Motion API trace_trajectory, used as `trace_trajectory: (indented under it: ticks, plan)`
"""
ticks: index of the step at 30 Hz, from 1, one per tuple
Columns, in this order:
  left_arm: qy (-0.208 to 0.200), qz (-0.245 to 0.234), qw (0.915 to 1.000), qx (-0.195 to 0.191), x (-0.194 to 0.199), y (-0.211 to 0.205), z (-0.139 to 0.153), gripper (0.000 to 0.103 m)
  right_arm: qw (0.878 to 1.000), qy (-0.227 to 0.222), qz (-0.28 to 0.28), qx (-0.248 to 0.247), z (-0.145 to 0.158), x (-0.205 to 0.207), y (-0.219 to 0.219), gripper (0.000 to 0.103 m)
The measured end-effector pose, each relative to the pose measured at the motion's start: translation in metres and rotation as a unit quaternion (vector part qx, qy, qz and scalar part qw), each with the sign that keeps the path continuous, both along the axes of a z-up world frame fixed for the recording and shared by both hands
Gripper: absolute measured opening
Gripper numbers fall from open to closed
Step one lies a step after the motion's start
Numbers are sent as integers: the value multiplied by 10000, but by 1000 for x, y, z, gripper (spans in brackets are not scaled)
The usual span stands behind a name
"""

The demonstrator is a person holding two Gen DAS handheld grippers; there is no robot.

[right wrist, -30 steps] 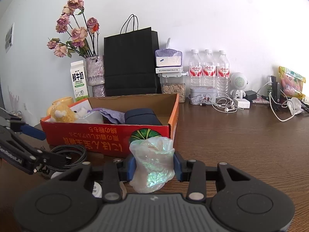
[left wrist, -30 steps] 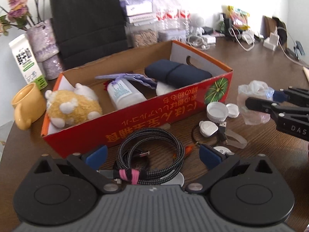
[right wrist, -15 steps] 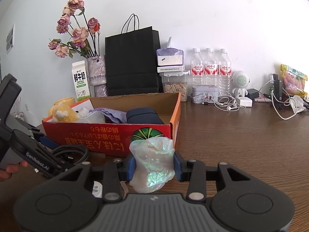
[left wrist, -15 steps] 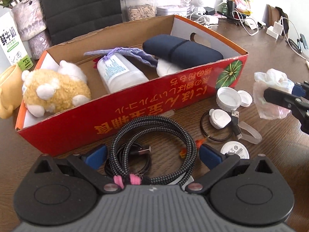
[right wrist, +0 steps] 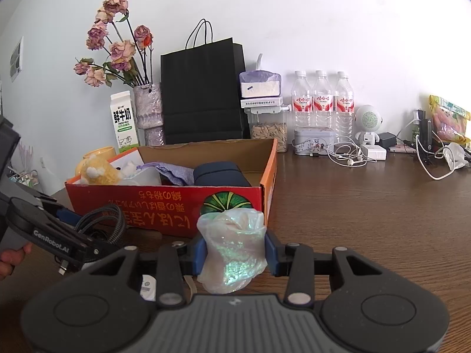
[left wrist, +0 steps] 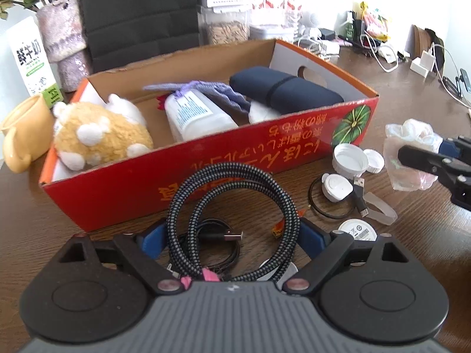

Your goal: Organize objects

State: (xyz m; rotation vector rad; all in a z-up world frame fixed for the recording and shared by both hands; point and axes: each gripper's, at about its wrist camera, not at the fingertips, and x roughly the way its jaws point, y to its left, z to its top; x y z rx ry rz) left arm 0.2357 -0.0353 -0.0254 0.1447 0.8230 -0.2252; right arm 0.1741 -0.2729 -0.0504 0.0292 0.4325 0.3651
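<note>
My left gripper (left wrist: 232,232) is shut on a coiled braided cable (left wrist: 235,182) and holds it up in front of the red cardboard box (left wrist: 206,164). The box holds a plush toy (left wrist: 97,135), a white bottle (left wrist: 197,114), a purple cloth (left wrist: 215,91) and a navy pouch (left wrist: 282,91). My right gripper (right wrist: 235,253) is shut on a crumpled iridescent plastic bag (right wrist: 232,247) just right of the box's front corner (right wrist: 265,203). The bag also shows in the left wrist view (left wrist: 412,153). The left gripper shows in the right wrist view (right wrist: 88,235).
White caps (left wrist: 356,158), a small white device (left wrist: 337,188), a USB lead (left wrist: 360,194) and a round white tag (left wrist: 357,231) lie on the wooden table right of the cable. A yellow mug (left wrist: 23,129), milk carton (left wrist: 32,58), vase, black paper bag (right wrist: 203,94) and bottles (right wrist: 321,103) stand behind the box.
My left gripper has lifted the cable coil and tilted it upright toward the box. My right gripper, still holding the bag, has barely moved.
</note>
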Motion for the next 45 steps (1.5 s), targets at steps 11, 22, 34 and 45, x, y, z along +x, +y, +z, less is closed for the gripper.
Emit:
trace_trajectory:
  ticks: [11,22,34,45]
  plan:
    - [-227,222,9994,-112,-19,13,20,90,9999,-119,17,11,1,-2,0,39]
    - [-710,352,9960,-422,-37,26,54,89,9991,-411,109,-70,17,-11,11,39]
    - [-1313,659,9855,-847,-17,41,99,89,9947,-844,488,-311,64,11,57,39]
    - [-1197,856,9808,-1278,39,50,100,89,9942,-817,578,-386,74,75,99,39]
